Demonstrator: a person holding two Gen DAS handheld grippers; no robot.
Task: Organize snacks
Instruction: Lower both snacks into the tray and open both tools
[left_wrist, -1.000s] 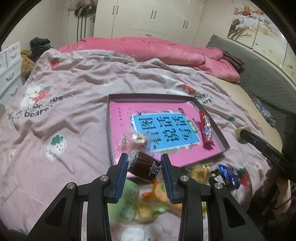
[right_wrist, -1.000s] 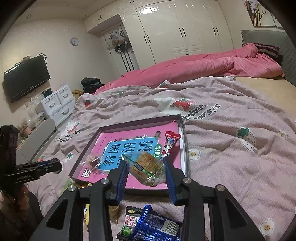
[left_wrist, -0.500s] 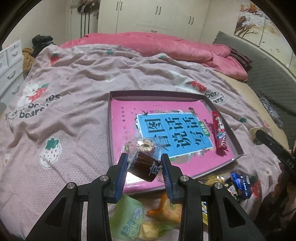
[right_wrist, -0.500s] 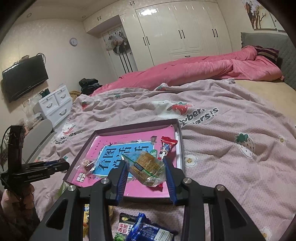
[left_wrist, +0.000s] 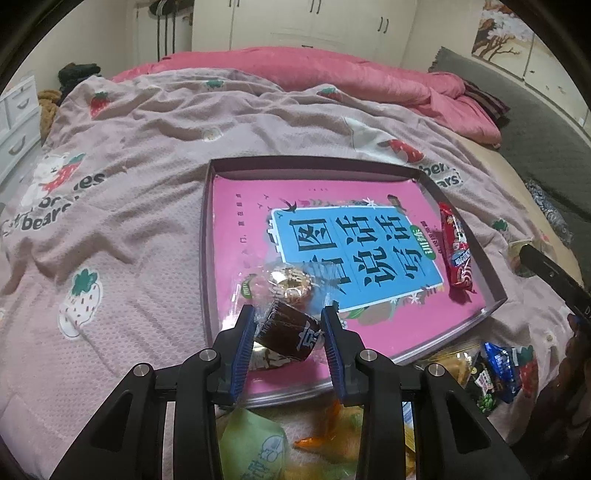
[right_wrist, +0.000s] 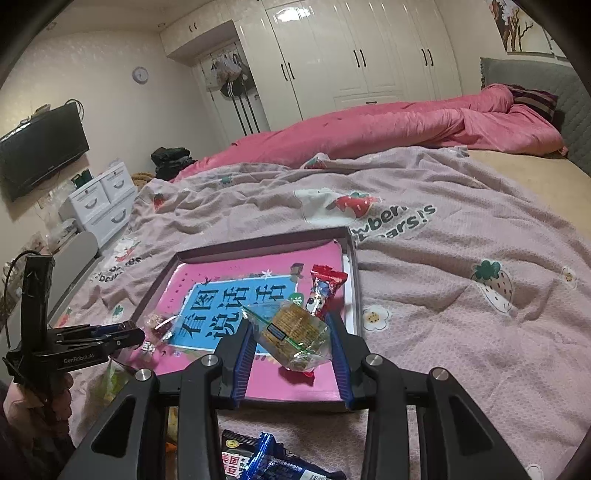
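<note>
A shallow box (left_wrist: 207, 236) with a pink and blue printed bottom lies on the bed; it also shows in the right wrist view (right_wrist: 258, 245). My left gripper (left_wrist: 290, 328) is shut on a dark brown wrapped snack (left_wrist: 288, 330) above the box's near left corner. A gold-wrapped snack (left_wrist: 291, 284) and a red packet (left_wrist: 456, 251) lie in the box. My right gripper (right_wrist: 291, 334) is shut on a clear-wrapped biscuit (right_wrist: 295, 334) above the box's near right part, next to the red packet (right_wrist: 323, 291).
Loose snacks lie on the blanket in front of the box: a green packet (left_wrist: 255, 446), orange and yellow wrappers (left_wrist: 325, 432), blue and dark packets (left_wrist: 498, 373), which also show in the right wrist view (right_wrist: 266, 459). A pink duvet (right_wrist: 388, 125) lies at the back. White drawers (right_wrist: 99, 199) stand left.
Both grippers have moved forward over the box with their snacks still held. The left one went from in front of the box edge to above its near left corner.
</note>
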